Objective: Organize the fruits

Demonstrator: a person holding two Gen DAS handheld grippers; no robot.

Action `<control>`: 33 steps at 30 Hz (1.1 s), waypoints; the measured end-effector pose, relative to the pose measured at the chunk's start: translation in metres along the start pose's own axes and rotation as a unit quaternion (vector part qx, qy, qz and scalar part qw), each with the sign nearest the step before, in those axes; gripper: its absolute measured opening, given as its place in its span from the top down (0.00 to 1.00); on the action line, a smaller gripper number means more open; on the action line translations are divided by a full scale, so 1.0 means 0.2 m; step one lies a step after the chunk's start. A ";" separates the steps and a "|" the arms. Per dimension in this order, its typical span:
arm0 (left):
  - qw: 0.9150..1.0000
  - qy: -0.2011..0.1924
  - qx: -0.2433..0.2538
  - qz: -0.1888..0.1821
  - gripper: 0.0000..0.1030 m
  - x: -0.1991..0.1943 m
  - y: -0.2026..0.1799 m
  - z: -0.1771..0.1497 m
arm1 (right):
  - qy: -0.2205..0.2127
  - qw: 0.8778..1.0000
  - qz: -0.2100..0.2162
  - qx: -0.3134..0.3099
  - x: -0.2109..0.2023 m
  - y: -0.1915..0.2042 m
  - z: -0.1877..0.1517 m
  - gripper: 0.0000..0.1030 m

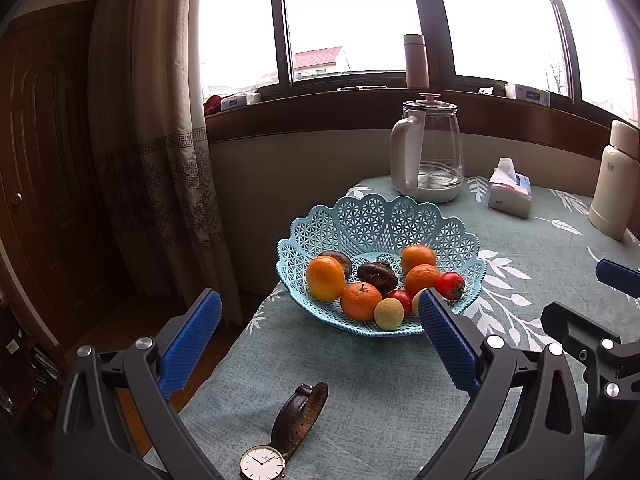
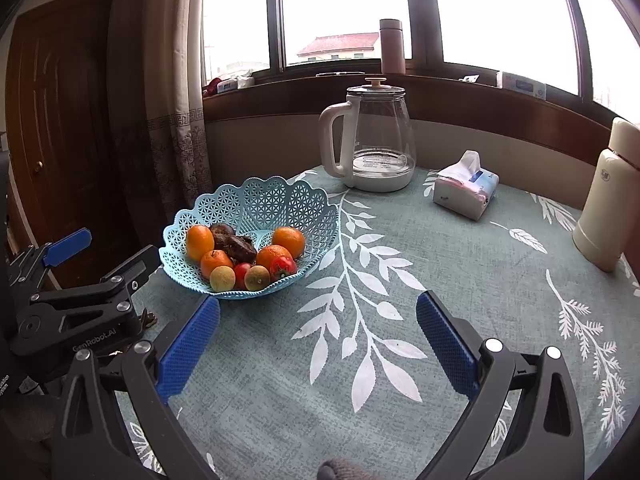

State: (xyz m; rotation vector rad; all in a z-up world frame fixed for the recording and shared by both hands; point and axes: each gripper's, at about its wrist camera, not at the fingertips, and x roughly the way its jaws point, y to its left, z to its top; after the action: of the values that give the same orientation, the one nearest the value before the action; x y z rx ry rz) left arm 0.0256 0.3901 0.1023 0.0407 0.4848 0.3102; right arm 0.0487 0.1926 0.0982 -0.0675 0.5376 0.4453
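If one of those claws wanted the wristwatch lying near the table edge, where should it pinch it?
Probably the leather strap, not the round face. The watch lies flat on the tablecloth, strap running away from the face, so coming straight down with the fingers across the strap's narrow width looks easiest. The open left gripper is nearest.

Bright daylight pours in through my big window (image 1: pixel 348 20), so the glass looks blown-out white, the door (image 1: pixel 44 160) side stays dark, straight lines bend near the edges, and the table (image 2: pixel 400 360) looks sharp with soft shadows.
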 end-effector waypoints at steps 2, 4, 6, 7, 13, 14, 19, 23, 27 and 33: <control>1.000 0.001 -0.001 0.000 0.03 0.00 0.00 0.00 | 0.000 1.000 -0.001 -0.001 0.00 0.00 0.00 0.05; 1.000 0.002 -0.002 0.001 0.03 0.00 0.01 0.00 | 0.000 1.000 -0.001 -0.003 0.00 0.01 0.00 0.05; 1.000 0.002 -0.003 0.001 0.03 0.01 0.01 0.00 | 0.000 1.000 -0.001 -0.002 0.00 0.01 0.00 0.05; 1.000 0.002 -0.002 0.001 0.03 0.01 0.01 0.00 | 0.000 1.000 -0.002 -0.002 0.00 0.01 0.00 0.05; 1.000 0.002 -0.002 0.002 0.03 0.01 0.02 0.00 | 0.002 1.000 -0.001 0.000 0.01 0.01 0.00 0.05; 1.000 0.002 -0.002 0.001 0.03 0.01 0.02 0.00 | 0.002 1.000 -0.001 0.000 0.01 0.00 0.00 0.05; 1.000 0.002 0.000 0.000 0.03 0.00 0.01 0.00 | 0.015 1.000 0.010 0.015 0.02 -0.02 0.00 0.05; 1.000 0.002 -0.001 0.001 0.03 0.00 0.01 0.00 | 0.014 1.000 0.003 0.013 0.03 -0.02 0.00 0.05; 1.000 0.002 -0.003 0.004 0.03 0.00 0.02 0.00 | 0.011 1.000 0.000 0.000 0.03 0.01 0.02 0.05; 1.000 0.002 -0.006 0.008 0.03 0.00 0.03 0.00 | 0.012 1.000 -0.016 -0.022 0.05 0.05 0.03 0.05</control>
State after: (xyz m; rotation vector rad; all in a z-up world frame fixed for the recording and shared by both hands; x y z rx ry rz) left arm 0.0237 0.3961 0.1040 0.0322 0.4870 0.3280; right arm 0.0548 0.2070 0.0998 -0.1235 0.5503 0.4264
